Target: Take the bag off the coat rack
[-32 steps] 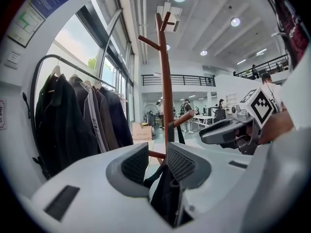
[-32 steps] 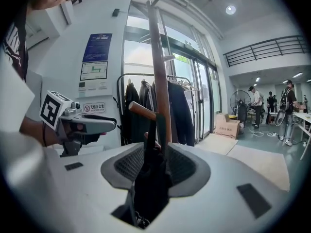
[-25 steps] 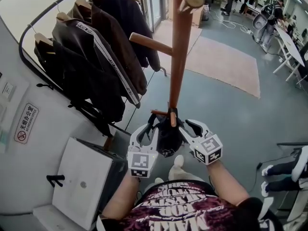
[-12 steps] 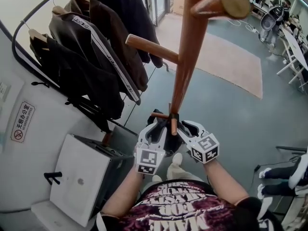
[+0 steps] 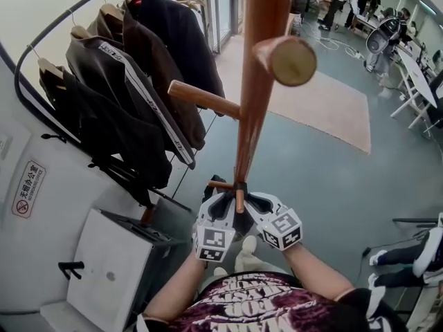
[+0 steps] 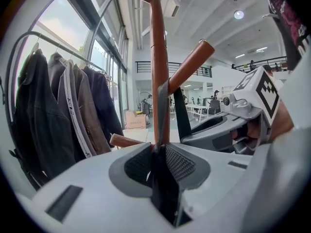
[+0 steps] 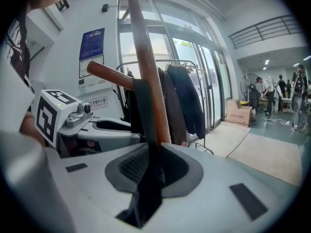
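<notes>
A brown wooden coat rack pole point(image 5: 252, 81) rises in front of me. A black bag point(image 5: 233, 220) hangs by its straps from a short low peg point(image 5: 239, 200). My left gripper point(image 5: 220, 199) is at the peg's left, shut on a black strap point(image 6: 165, 188) that runs up along the pole point(image 6: 158, 57). My right gripper point(image 5: 253, 202) is at the peg's right. Its jaws are closing and pinch the other black strap point(image 7: 146, 193) beside the pole point(image 7: 146, 72). Most of the bag's body is hidden under the grippers.
Two longer pegs point(image 5: 287, 59) point(image 5: 204, 99) jut out higher up the pole. A metal rail with dark jackets point(image 5: 124, 95) stands at the left, with a white cabinet point(image 5: 114, 268) below it. A beige rug point(image 5: 325, 109) lies beyond, with desks and people far right.
Both grippers have drawn closer together at the low peg. The right gripper's jaws have come in onto the strap. The head view has shifted, so the upper peg looms differently.
</notes>
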`<control>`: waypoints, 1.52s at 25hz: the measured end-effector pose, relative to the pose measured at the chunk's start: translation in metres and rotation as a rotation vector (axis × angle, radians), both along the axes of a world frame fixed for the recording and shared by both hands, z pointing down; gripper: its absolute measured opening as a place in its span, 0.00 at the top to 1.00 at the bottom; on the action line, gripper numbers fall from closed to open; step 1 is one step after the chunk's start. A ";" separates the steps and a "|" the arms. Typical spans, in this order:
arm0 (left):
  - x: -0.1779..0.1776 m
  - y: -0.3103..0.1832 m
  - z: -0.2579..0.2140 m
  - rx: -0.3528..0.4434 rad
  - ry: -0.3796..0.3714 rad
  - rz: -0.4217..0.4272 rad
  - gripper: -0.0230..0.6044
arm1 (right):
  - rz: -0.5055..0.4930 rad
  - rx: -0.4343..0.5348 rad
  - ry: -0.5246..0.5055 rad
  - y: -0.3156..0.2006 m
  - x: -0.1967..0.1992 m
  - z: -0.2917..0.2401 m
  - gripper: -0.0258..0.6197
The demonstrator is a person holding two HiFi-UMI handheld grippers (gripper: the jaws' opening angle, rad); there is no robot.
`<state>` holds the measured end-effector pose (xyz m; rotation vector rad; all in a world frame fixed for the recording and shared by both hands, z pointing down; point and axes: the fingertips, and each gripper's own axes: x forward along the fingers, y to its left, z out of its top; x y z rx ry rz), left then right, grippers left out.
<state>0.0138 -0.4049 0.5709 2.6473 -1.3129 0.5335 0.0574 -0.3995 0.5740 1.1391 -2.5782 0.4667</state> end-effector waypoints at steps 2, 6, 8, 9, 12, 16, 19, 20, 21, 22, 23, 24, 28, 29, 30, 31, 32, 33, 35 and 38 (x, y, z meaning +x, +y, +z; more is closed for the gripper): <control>0.001 0.000 -0.003 0.011 0.006 -0.001 0.83 | 0.006 0.011 -0.003 0.000 0.001 0.000 0.86; -0.001 0.001 -0.004 0.009 0.015 0.000 0.85 | 0.037 0.008 -0.050 0.000 0.003 0.000 0.87; -0.002 0.003 -0.005 0.007 0.024 0.001 0.86 | 0.047 0.006 -0.069 0.002 0.005 -0.002 0.89; -0.003 0.003 -0.006 0.009 0.034 -0.001 0.86 | 0.050 0.005 -0.075 0.002 0.006 -0.003 0.90; -0.005 0.004 -0.011 0.010 0.063 -0.014 0.87 | 0.057 0.002 -0.087 0.002 0.009 -0.009 0.95; -0.011 0.006 -0.021 0.017 0.082 -0.025 0.89 | 0.068 -0.022 -0.112 0.003 0.012 -0.010 0.95; -0.013 0.006 -0.029 0.026 0.081 -0.026 0.95 | 0.078 -0.029 -0.126 0.005 0.013 -0.015 0.95; -0.014 0.007 -0.030 0.022 0.085 -0.026 0.95 | 0.081 -0.032 -0.133 0.005 0.013 -0.016 0.95; -0.015 0.008 -0.030 0.019 0.092 -0.026 0.95 | 0.083 -0.036 -0.142 0.006 0.013 -0.017 0.95; -0.015 0.009 -0.032 0.018 0.100 -0.026 0.95 | 0.084 -0.038 -0.152 0.008 0.013 -0.018 0.95; -0.015 0.011 -0.034 0.021 0.107 -0.024 0.95 | 0.085 -0.038 -0.163 0.009 0.013 -0.020 0.95; -0.015 0.012 -0.037 0.028 0.112 -0.022 0.95 | 0.086 -0.035 -0.172 0.010 0.014 -0.022 0.95; -0.018 0.015 -0.056 0.061 0.133 -0.019 0.95 | 0.084 -0.005 -0.199 0.013 0.013 -0.041 0.95; -0.019 0.017 -0.062 0.065 0.144 -0.015 0.95 | 0.085 0.002 -0.208 0.014 0.013 -0.047 0.95; -0.019 0.020 -0.068 0.069 0.154 -0.009 0.95 | 0.085 0.007 -0.216 0.016 0.012 -0.053 0.95; -0.019 0.023 -0.074 0.074 0.161 -0.005 0.95 | 0.085 0.012 -0.223 0.018 0.012 -0.058 0.95; -0.019 0.025 -0.080 0.080 0.167 -0.001 0.95 | 0.084 0.017 -0.230 0.021 0.012 -0.064 0.95; -0.020 0.028 -0.085 0.087 0.170 0.003 0.95 | 0.083 0.021 -0.236 0.024 0.011 -0.069 0.95; -0.021 0.034 -0.094 0.105 0.171 0.013 0.95 | 0.083 0.032 -0.248 0.030 0.011 -0.078 0.95; -0.022 0.043 -0.106 0.133 0.164 0.028 0.95 | 0.080 0.054 -0.253 0.038 0.009 -0.089 0.95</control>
